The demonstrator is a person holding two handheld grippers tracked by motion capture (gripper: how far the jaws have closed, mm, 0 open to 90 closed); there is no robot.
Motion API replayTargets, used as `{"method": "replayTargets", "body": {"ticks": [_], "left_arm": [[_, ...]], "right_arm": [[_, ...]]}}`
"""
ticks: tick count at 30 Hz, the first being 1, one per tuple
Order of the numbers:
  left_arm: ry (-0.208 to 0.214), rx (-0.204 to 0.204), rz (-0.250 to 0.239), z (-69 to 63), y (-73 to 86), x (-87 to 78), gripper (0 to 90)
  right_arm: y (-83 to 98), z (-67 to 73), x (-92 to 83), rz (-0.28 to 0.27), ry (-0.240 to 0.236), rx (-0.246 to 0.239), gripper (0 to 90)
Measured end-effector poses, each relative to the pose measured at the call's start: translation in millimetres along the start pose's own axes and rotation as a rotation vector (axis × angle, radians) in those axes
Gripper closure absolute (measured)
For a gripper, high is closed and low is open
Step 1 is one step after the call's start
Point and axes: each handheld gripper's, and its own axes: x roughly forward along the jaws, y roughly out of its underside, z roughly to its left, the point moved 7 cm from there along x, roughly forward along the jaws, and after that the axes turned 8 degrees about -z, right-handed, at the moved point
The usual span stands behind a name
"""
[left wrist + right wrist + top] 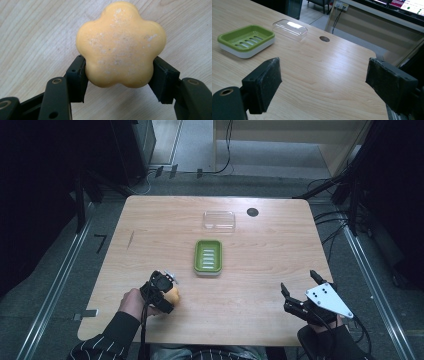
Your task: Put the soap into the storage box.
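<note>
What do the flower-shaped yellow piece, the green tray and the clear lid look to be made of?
Flower piece: probably bar soap; matte, waxy orange-yellow with whitish dusty speckles and soft rounded lobes.
Green tray: likely moulded plastic; smooth, slightly glossy green slotted insert on a white base.
Clear lid: apparently thin transparent plastic; the wood shows through and its top carries a bright glare.

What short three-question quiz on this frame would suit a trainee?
1. True or false: the left gripper is shut on the soap.
2. What lies in the green dish? A) soap B) nothing C) a lid
3. Which thing lies beyond the dish, nearer the table's far edge?

Key: 1 true. 2 B. 3 the clear lid.
</note>
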Motion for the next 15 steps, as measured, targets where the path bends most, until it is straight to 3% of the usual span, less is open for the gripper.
{"method": "replayTargets", "body": {"ticks": [15], "left_arm": [[0.012, 0.027, -0.002, 3.5, -14.1, 0.0, 39.5]], "right_arm": [[0.0, -0.5, 0.2, -0.002, -0.001, -0.002, 13.4]]}}
